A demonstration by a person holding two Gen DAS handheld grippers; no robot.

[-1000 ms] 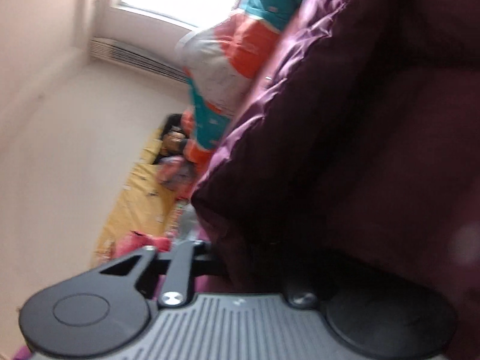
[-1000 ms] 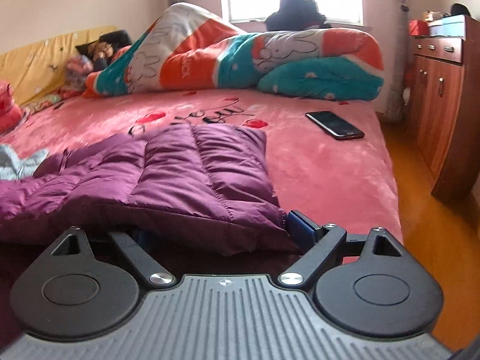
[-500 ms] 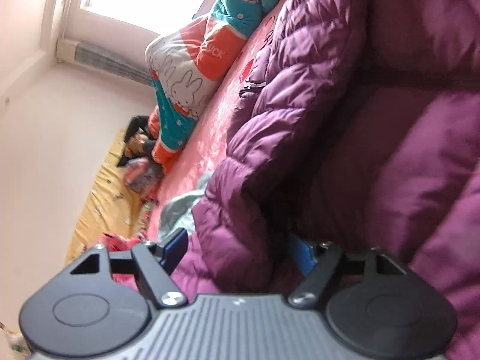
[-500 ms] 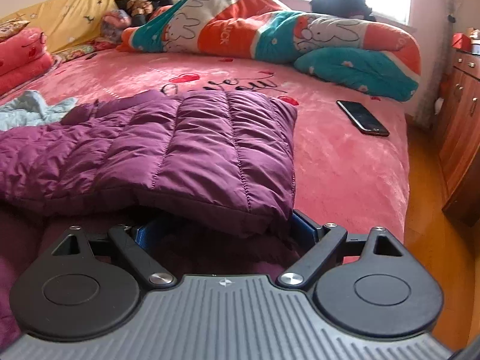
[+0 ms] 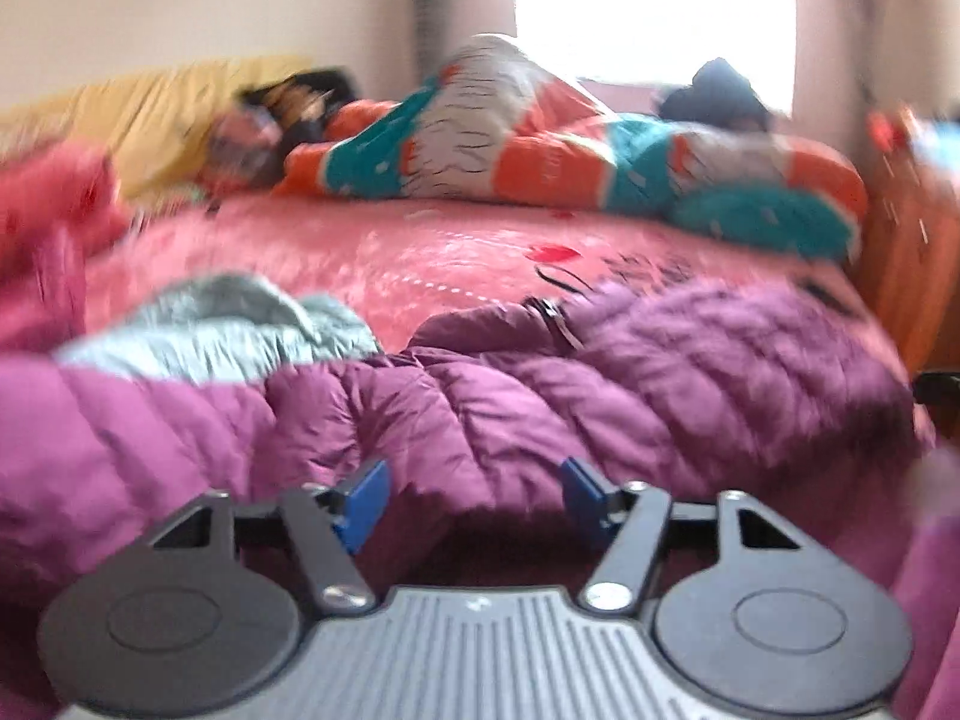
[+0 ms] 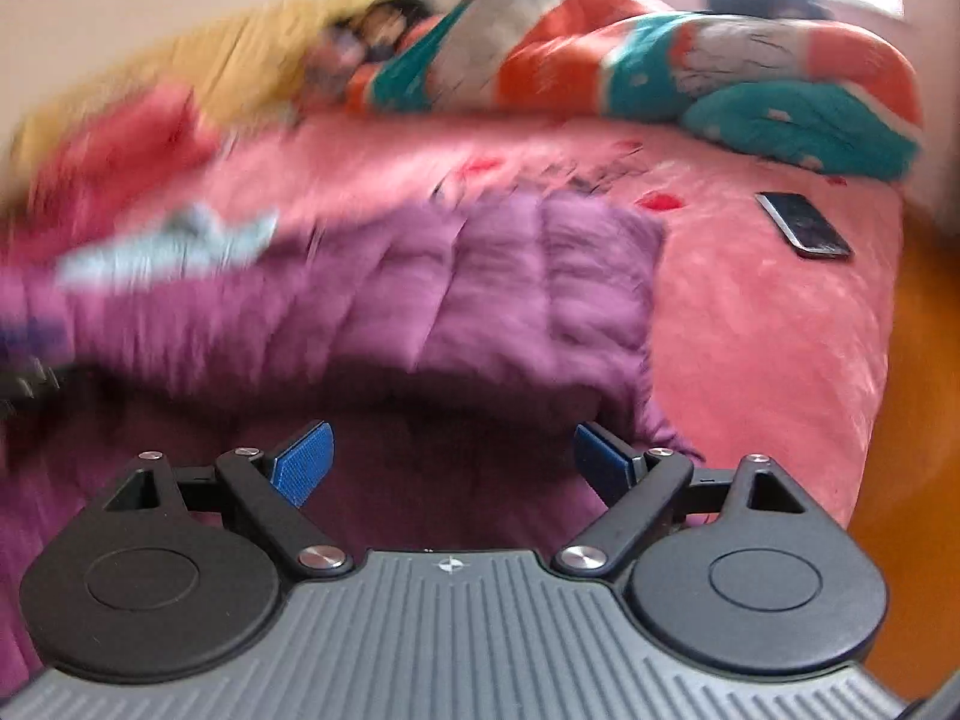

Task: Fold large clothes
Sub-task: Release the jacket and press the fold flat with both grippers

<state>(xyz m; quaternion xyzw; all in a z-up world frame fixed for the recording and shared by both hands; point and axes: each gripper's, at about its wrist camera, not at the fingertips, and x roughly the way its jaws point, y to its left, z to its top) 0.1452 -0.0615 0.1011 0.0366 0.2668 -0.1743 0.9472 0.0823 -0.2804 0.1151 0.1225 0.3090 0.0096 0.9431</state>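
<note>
Left gripper [image 5: 471, 495] jaws apart, just been narrowing after opening, blue pads clear of fabric, nothing pinched. Right gripper [image 6: 450, 461] jaws spread wide, empty, pads not pressing anything. Purple puffer jacket [image 5: 540, 384] directly ahead of both grippers, folded over itself, lying flat on pink bedspread [image 6: 768, 324]; folded edge just beyond right pads. Light blue garment [image 5: 222, 330] ahead-left of left gripper, beside jacket. Phone [image 6: 804, 225] ahead-right of right gripper, well apart from jacket. Farther out, orange-teal-white quilt [image 5: 540, 144] bunched across bed; yellow cloth at far left. Both views motion-blurred.
</note>
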